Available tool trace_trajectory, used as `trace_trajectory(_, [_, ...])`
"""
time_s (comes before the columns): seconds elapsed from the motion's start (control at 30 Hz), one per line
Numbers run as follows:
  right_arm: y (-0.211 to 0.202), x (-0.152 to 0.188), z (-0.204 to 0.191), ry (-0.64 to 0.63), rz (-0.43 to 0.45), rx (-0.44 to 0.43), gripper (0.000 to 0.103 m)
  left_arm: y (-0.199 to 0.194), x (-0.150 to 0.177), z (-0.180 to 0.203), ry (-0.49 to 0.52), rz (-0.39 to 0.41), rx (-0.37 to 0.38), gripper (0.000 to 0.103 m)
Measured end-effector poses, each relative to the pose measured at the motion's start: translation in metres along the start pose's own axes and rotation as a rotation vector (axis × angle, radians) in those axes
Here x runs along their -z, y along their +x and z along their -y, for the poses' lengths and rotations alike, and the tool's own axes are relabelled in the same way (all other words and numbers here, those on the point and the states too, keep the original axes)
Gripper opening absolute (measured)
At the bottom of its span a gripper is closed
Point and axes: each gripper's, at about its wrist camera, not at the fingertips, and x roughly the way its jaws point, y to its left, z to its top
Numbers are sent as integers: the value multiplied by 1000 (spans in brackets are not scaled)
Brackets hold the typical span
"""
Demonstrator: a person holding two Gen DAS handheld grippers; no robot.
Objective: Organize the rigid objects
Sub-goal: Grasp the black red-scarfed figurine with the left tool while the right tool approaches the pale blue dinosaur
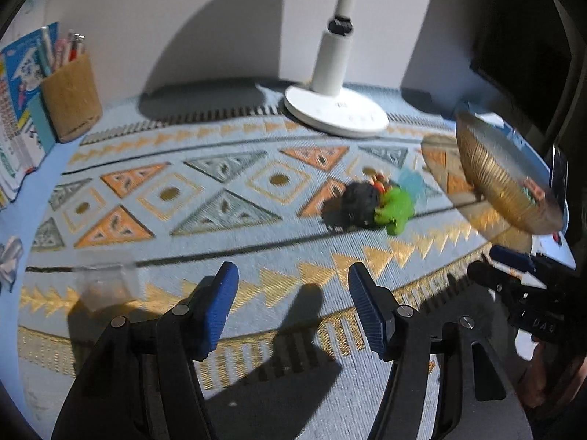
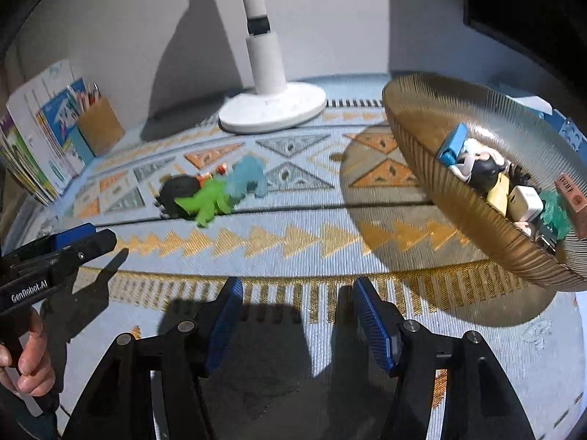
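At the far left a cork pen holder [image 2: 99, 125] stands against the wall beside some booklets [image 2: 33, 154], and further right on the patterned mat [image 2: 293, 198] a black toy [image 2: 178, 194], a green toy [image 2: 207, 201] and a pale blue toy [image 2: 247, 178] lie touching one another in front of the white lamp base [image 2: 273, 110]. The left gripper [image 1: 293, 304] and the right gripper [image 2: 298, 321] both hang over the mat's near edge with jaws partly parted and nothing between them. At the right a ribbed amber bowl [image 2: 433, 168] holds a heap of small rigid items.
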Motion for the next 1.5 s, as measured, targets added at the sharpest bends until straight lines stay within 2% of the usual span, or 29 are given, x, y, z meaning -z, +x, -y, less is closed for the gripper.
trace_trajectory(0.1, [-1, -6, 3, 11, 0, -23, 61, 7, -3, 4, 16, -37, 10, 60])
trace_trajectory(0.23, [-1, -26, -1, 10, -36, -81, 61, 9, -26, 9, 25, -37, 29, 60])
trace_trajectory(0.33, [-2, -44, -11, -23, -19, -69, 61, 12, -47, 14, 25, -20, 57, 60])
trace_trajectory(0.47, [7, -62, -13, -14, -11, -79, 61, 30, -66, 29, 56, -48, 49, 60])
trace_trajectory(0.67, [28, -79, -8, 45, -34, -131, 61, 59, -65, 38, 69, -104, 83, 58])
trace_trajectory(0.77, [42, -86, -5, 87, -61, -177, 61, 59, -65, 36, 61, -90, 108, 56])
trace_trajectory(0.97, [63, -86, -8, 121, -97, -214, 61, 61, -64, 31, 34, -87, 152, 55])
trace_trajectory(1.03, [70, -86, -9, 138, -109, -235, 61, 61, -63, 30, 27, -86, 180, 49])
trace_trajectory(1.07, [71, -87, -9, 141, -107, -239, 61, 62, -63, 30, 21, -87, 198, 41])
trace_trajectory(1.1, [70, -87, -10, 133, -101, -232, 54, 62, -63, 29, 9, -93, 235, 32])
trace_trajectory(1.13, [70, -88, -11, 124, -101, -246, 49, 60, -62, 28, 2, -92, 248, 32])
trace_trajectory(1.2, [69, -88, -12, 115, -95, -239, 45, 60, -61, 30, 7, -87, 246, 32])
trace_trajectory(1.33, [68, -87, -9, 124, -88, -250, 42, 59, -61, 31, 4, -81, 242, 31])
trace_trajectory(1.4, [64, -87, -7, 127, -74, -246, 41, 60, -62, 24, -37, -77, 250, 31])
trace_trajectory(1.47, [56, -87, -4, 120, -52, -240, 33, 58, -65, 13, -88, -64, 251, 31])
trace_trajectory(1.5, [51, -87, -3, 111, -37, -232, 22, 56, -66, 7, -104, -55, 251, 31])
